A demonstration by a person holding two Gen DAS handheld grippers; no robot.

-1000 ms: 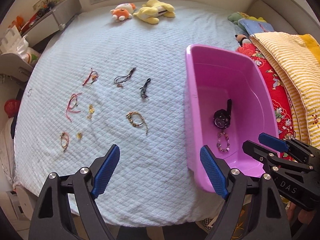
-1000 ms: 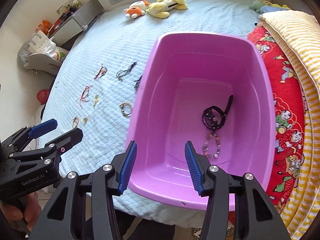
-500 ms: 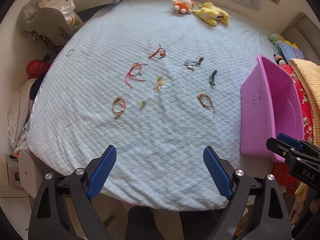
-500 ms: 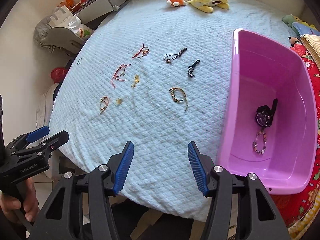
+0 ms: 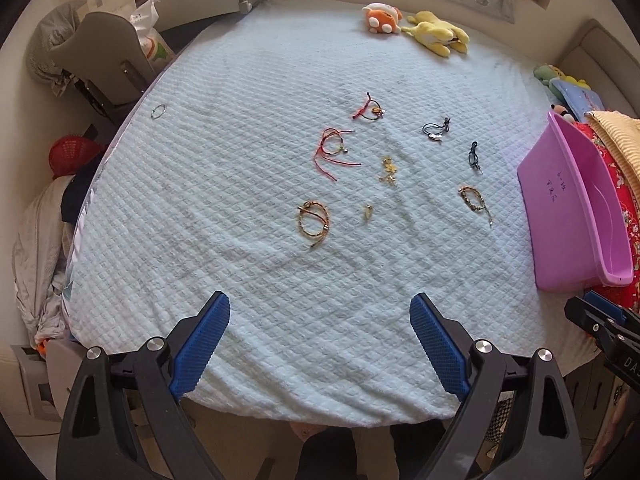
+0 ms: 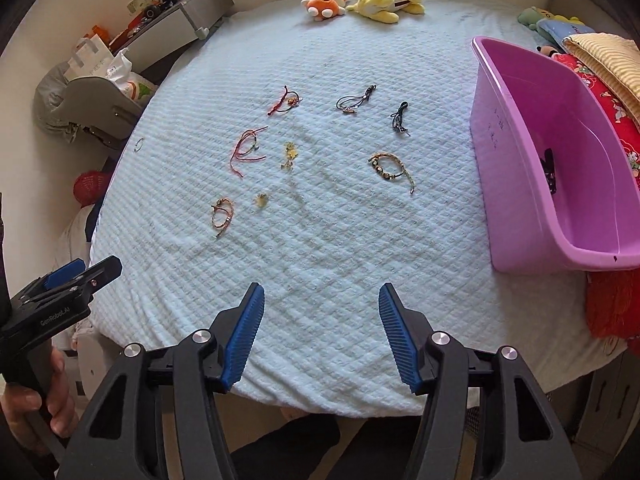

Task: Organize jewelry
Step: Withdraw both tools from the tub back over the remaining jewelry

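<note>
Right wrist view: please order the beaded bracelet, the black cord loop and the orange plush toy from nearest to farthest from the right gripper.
From the right gripper, open over the near edge of the bed:
1. Beaded bracelet, mid-bed, slightly right.
2. Black cord loop, farther back, near the middle.
3. Orange plush toy, at the far end of the bed.

light: soft daylight, even | focus: sharp | edges: fisheye-bent, dark corners | shadows: faint, perhaps

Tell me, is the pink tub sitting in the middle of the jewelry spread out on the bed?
No, the pink tub stands off to the right edge of the bed, apart from the beaded bracelet nearest it.
</note>
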